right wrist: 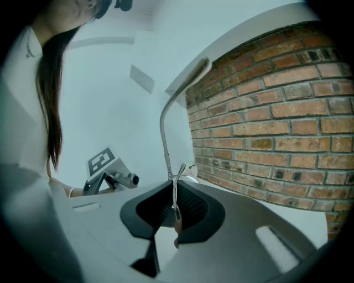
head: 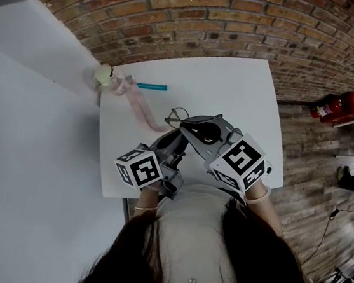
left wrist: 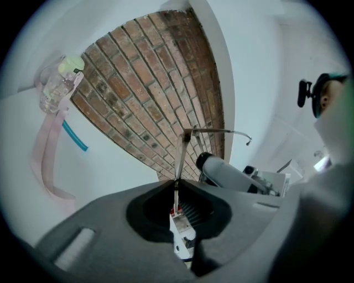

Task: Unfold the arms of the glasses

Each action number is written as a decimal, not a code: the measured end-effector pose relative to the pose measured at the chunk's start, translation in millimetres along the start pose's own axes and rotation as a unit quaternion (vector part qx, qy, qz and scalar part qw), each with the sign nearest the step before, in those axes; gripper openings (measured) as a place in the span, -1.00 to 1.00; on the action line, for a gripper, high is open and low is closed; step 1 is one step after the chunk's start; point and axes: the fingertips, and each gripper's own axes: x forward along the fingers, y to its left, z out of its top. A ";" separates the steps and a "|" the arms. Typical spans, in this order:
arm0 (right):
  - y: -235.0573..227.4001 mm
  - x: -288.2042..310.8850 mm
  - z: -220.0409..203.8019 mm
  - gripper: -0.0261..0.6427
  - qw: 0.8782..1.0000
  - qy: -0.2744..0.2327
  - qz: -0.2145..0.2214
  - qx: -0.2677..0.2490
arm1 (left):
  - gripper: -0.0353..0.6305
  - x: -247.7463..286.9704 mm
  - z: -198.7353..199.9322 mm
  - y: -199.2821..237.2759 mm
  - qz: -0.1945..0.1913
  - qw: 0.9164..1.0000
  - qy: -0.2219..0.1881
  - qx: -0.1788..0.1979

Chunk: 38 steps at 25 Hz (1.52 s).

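left gripper [left wrist: 177, 187]: closed tight on a thin metal part of the glasses [head: 191, 123], pinched edge-on; nothing else in the jaws.
right gripper [right wrist: 175, 190]: also closed, on a thin wire part of the same frame, with one arm [right wrist: 162, 130] rising past the jaws and curving away to its end.
glasses, place: held clear of the table [head: 247, 89], above its near edge, strung between the two grippers.
stage (judged): unfolding under way. One arm looks swung out from the frame; cannot tell how the other stands.
handling (judged): light, thin and springy, so easily bent. Hinges the weak spot. Smooth metal, likely to slip or twist between flat pads. Lenses fragile.
where to hold (judged): frame front close to the hinge with one gripper, arm just behind that hinge with the other. Swing gently along the hinge's own arc, no pulling at the end.
left gripper view only: hinge corner [left wrist: 186, 133] and an arm running sideways to a hooked tip [left wrist: 248, 141].
right gripper view only: full upward curve of the long arm, and the marker cube [right wrist: 102, 160] of the left gripper seen from the front.
head view only: both grippers at once, whole outline of the table.
table clutter: bottle [head: 105, 76] at the table's far left corner, pink strap [head: 139, 109] trailing from there toward the table's middle, teal stick [head: 152, 86] on the table's far part. Seen in the head and left gripper views, absent from the right gripper view.
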 end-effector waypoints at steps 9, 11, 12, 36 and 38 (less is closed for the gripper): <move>2.3 -6.7 10.3 -0.84 1.000 -0.019 0.003 -0.002 | -0.83 -3.4 3.6 -1.2 -0.015 0.999 -0.014 -0.042; 2.0 -8.0 11.0 -0.84 1.000 -0.022 0.003 -0.003 | -0.83 -3.2 3.5 -0.6 -0.016 0.999 -0.014 -0.047; 1.6 -9.2 11.6 -0.84 1.000 -0.023 0.003 -0.003 | -0.83 -3.2 3.5 -0.5 -0.016 0.999 -0.015 -0.049; -5.8 -29.8 31.2 -0.84 0.998 -0.068 -0.006 0.013 | -0.83 -10.6 2.6 6.9 -0.010 0.990 -0.028 -0.140; -6.7 -32.4 33.4 -0.84 0.997 -0.072 -0.007 0.015 | -0.83 -10.7 3.0 5.4 -0.014 0.989 -0.031 -0.147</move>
